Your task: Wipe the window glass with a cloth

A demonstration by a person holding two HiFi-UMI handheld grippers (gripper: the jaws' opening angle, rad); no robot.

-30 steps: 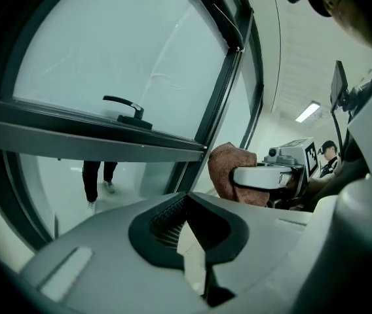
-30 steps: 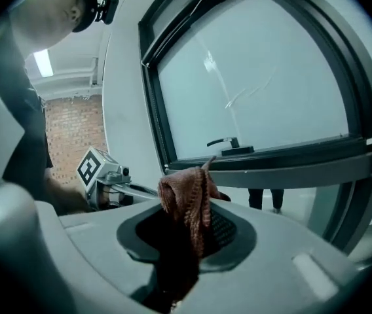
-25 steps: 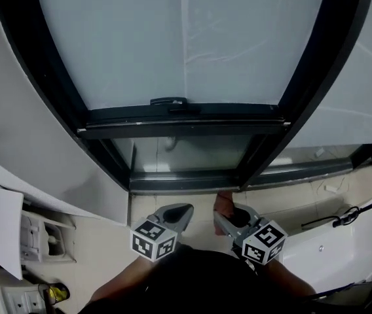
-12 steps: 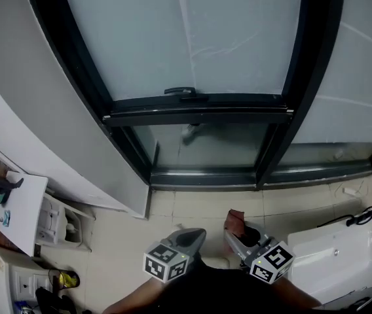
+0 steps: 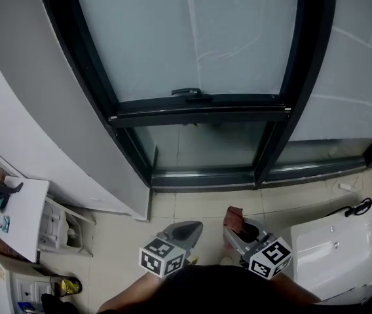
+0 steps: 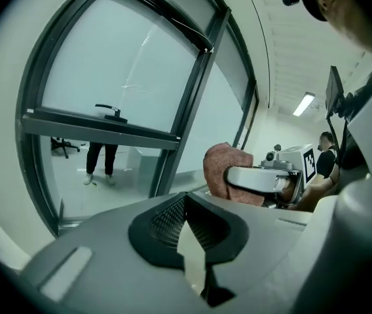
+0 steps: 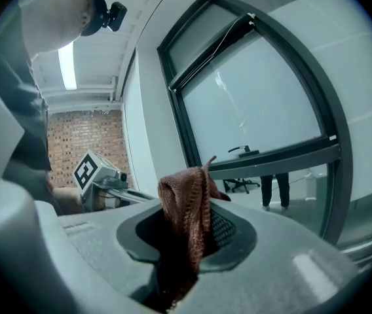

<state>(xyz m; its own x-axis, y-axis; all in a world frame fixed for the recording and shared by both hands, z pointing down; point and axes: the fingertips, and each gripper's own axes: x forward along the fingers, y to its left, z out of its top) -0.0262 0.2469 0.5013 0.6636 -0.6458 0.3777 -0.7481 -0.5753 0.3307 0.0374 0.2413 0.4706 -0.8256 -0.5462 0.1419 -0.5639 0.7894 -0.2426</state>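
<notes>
The right gripper (image 5: 240, 229) is clenched on the cloth (image 7: 186, 205), a wad standing proud of its jaws, ready for wiping; the left gripper (image 5: 183, 230), beside it, is closed on nothing. Both sit well short of the window glass (image 5: 192, 38), whose pane offers free room above the dark crossbar (image 5: 199, 115) and handle (image 5: 187, 93).

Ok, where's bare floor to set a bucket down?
Free: the tiled floor along the window frame's bottom rail, from the grey wall to the white unit. Crowded: far left, around the white table and shelves.
</notes>
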